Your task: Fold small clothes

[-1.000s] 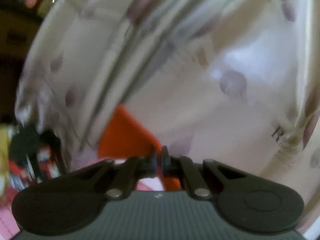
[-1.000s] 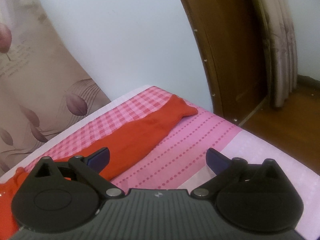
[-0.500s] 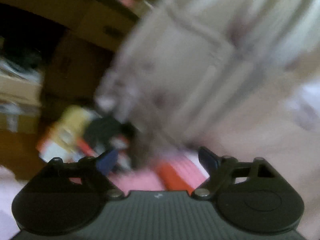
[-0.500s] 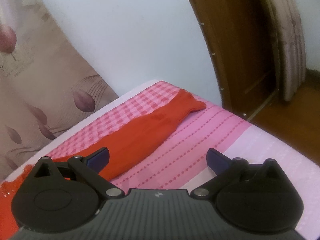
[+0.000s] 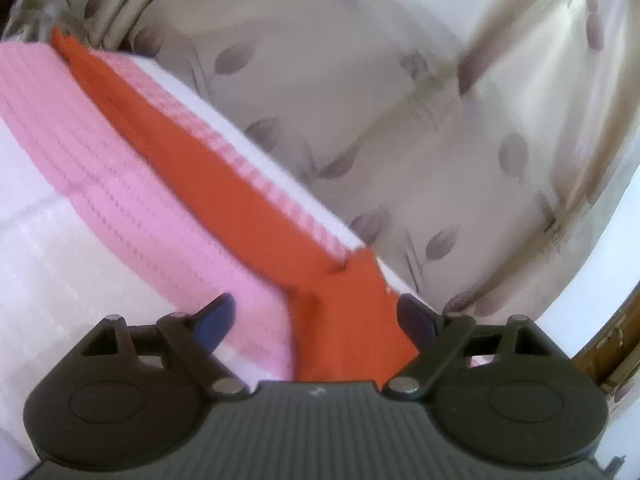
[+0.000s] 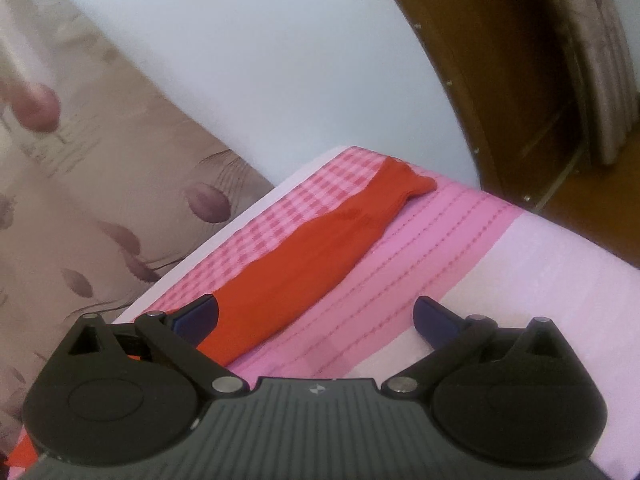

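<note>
A long red sock (image 5: 224,184) lies stretched flat along the far edge of a pink and white cloth (image 5: 120,216). In the left wrist view my left gripper (image 5: 320,316) is open, its blue-tipped fingers either side of the sock's near end, not closed on it. In the right wrist view the same sock (image 6: 312,256) runs away from me to its far tip. My right gripper (image 6: 316,318) is open, its left finger (image 6: 196,316) over the sock's near part and its right finger over the bare cloth.
A beige curtain with leaf prints (image 5: 440,120) hangs right behind the cloth's far edge and also shows in the right wrist view (image 6: 80,160). A white wall (image 6: 280,60) and a brown wooden door frame (image 6: 480,80) stand beyond the cloth's far corner.
My left gripper let go of the red sock, opened, swung away and came back over the sock's near end. My right gripper stayed open and edged slightly closer along the sock.
</note>
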`<state>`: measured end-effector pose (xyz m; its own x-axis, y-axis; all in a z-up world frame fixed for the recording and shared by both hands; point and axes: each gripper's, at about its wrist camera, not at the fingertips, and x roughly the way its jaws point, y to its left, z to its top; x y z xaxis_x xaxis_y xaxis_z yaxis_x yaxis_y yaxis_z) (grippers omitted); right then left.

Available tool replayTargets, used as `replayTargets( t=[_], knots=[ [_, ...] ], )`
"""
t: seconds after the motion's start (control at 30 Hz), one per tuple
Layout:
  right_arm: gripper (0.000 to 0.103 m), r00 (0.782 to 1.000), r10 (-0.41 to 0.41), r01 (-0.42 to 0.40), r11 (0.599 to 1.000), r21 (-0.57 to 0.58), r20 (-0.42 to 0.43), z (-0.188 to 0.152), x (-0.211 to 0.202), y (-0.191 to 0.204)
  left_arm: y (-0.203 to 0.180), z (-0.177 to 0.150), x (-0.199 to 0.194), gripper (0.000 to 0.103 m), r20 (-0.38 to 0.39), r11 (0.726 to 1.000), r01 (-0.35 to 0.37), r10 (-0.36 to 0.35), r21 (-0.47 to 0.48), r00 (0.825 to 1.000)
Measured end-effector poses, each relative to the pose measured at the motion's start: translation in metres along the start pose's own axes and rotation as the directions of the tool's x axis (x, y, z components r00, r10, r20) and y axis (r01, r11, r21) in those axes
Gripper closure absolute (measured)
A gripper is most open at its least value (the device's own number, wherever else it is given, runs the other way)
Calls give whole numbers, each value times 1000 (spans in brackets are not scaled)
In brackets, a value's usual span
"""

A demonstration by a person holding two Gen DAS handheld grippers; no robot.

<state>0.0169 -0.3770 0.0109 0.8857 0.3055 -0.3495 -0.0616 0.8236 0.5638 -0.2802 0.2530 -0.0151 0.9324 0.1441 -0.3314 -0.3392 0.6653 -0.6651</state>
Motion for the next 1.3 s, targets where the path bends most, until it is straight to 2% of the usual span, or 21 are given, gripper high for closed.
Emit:
replayTargets(
  t=[0.07,0.17,0.27,0.33,0.37,0.47,0.57,0.6,0.63,0.67,0.7,0.77,0.8,0.87,0.9,0.93,0.97,1.0,1.07,1.13,1.3],
  knots=[
    [0,997,80,-79,996,-39,17,-8,-9,25,4,8,8,15,-16,1000,-11,11,9,1000],
    [0,967,228,-244,957,-156,-114,-15,5,97,0,16,9,15,29,1000,-3,3,12,1000],
    [0,880,382,-448,864,-230,-283,-19,37,194,-3,23,22,15,25,998,61,-62,6,998],
    [1,814,438,-546,800,-248,-381,-20,67,261,-13,17,25,15,20,991,124,-125,48,992],
    [1,794,447,-575,771,-272,-412,-22,83,297,-16,12,29,15,5,985,161,-162,66,987],
    [0,707,399,-648,697,-308,-584,-40,147,395,-19,-8,43,15,-96,962,255,-246,96,965],
    [0,673,266,-643,672,-368,-691,-75,210,469,-30,-15,56,15,-221,948,291,-258,132,941],
    [0,670,212,-633,663,-399,-711,-87,230,486,-31,-17,58,15,-251,939,317,-278,130,927],
    [0,682,134,-608,650,-456,-719,-102,248,506,-30,-18,62,15,-281,932,344,-302,114,911],
    [0,690,74,-589,636,-499,-720,-117,258,518,-27,-18,64,15,-295,932,350,-310,94,904],
    [0,684,16,-577,622,-529,-729,-130,273,528,-25,-18,64,15,-290,932,353,-316,83,903],
    [0,659,-95,-541,629,-558,-746,-153,298,538,-25,-20,65,15,-289,930,359,-321,85,902],
    [0,641,-123,-528,646,-552,-758,-161,308,541,-26,-21,65,15,-290,930,356,-318,87,903],
    [7,580,-139,-550,660,-512,-803,-173,314,539,-26,-22,65,15,-288,932,352,-314,89,905],
    [15,554,-156,-554,665,-502,-818,-179,315,537,-28,-22,66,15,-287,933,350,-313,89,905],
    [16,538,-170,-565,655,-502,-826,-185,313,538,-28,-22,67,15,-286,933,348,-311,88,906],
    [17,539,-172,-591,620,-516,-824,-190,309,541,-29,-22,66,15,-285,934,347,-310,89,907],
    [18,535,-171,-611,598,-519,-827,-192,309,545,-31,-22,66,15,-284,934,345,-308,89,908],
    [29,526,-125,-633,603,-485,-841,-188,303,545,-29,-21,62,15,-283,935,342,-306,90,909],
    [62,538,-53,-650,609,-454,-841,-180,299,541,-30,-21,62,14,-280,937,339,-302,91,911],
    [75,546,148,-660,682,-314,-825,-165,301,512,-30,-20,62,14,-280,937,337,-301,90,912]
  ],
)
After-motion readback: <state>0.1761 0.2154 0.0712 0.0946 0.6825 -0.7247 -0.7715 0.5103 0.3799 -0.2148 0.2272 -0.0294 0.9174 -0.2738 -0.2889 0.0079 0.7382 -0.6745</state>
